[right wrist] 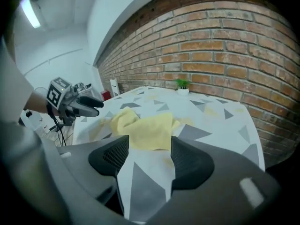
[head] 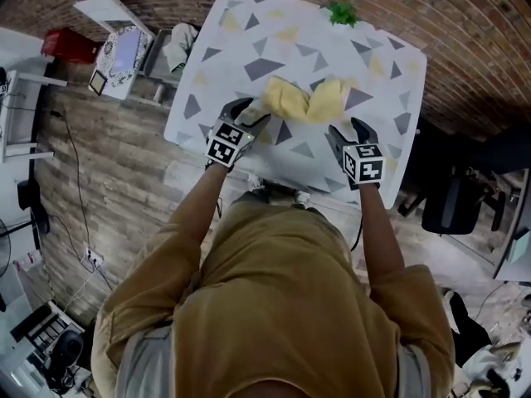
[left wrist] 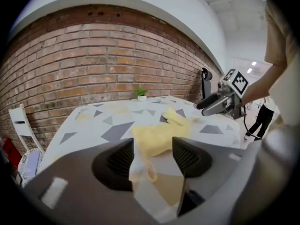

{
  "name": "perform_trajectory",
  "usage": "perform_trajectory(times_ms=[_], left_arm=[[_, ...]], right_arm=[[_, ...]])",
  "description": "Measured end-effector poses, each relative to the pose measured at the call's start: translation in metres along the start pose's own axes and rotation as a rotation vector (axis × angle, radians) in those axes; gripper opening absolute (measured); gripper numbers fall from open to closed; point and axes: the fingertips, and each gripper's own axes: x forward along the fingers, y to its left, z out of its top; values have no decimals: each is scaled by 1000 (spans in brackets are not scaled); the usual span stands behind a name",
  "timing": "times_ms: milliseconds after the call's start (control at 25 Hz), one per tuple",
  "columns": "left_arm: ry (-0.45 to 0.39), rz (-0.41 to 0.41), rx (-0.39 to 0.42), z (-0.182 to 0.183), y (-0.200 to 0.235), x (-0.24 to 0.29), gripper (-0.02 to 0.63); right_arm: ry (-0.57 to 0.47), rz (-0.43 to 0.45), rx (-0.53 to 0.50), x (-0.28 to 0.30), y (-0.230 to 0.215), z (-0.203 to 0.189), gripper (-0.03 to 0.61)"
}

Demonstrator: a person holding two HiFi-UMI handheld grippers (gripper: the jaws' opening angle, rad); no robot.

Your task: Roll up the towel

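Hovering low at the near edge of the table [head: 249,23], both grippers bracket the yellow towel [head: 305,99], which lies bunched and creased around the middle of the tabletop, well apart from the little green plant [head: 341,12] at the far edge. No roll has formed yet; the cloth is a loose heap, so I judge this to be the opening grab, taking hold of the towel's near side.

Over on the left gripper [head: 251,114], the jaws stand partly spread, and its own view shows a pale corner of the towel lying in the gap. The corner rests against the left-hand pad with daylight on the other side, so it's between the jaws but not pinched.

The right gripper [head: 348,133] is partly spread too, and only the patterned tabletop sits between its pads. The towel's near right edge lies just beyond the tips, close but not inside.

What the next move calls for, as I read it:
- The left gripper needs to pinch down on that corner.
- The right needs to slide a touch further in, so the cloth edge sits between its pads before it nips.
- With both corners held, the heap wants pulling flat and square to the near edge. Rolling it crumpled would likely give a lopsided, loose bundle.
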Motion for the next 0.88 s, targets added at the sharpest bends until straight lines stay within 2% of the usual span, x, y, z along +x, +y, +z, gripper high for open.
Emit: perform_trajectory(times_ms=[200, 440, 560, 640, 680, 760, 880], left_arm=[[79, -42, -42, -10, 14, 30, 285], [174, -97, -74, -28, 5, 45, 223], [189, -106, -109, -33, 4, 48, 132], [187, -116, -135, -36, 3, 47, 114], [183, -122, -149, -36, 2, 47, 99], [169, -136, -183, -34, 1, 45, 63], [155, -147, -204, -32, -1, 43, 61]], right_arm=[[92, -53, 45, 35, -18, -7, 284], [212, -94, 76, 57, -30, -25, 282], [214, -123, 83, 58, -35, -28, 207], [214, -107, 104, 58, -34, -29, 62], [216, -94, 109, 59, -31, -29, 30], [208, -75, 121, 59, -25, -27, 23], [169, -62, 188, 57, -22, -21, 22]])
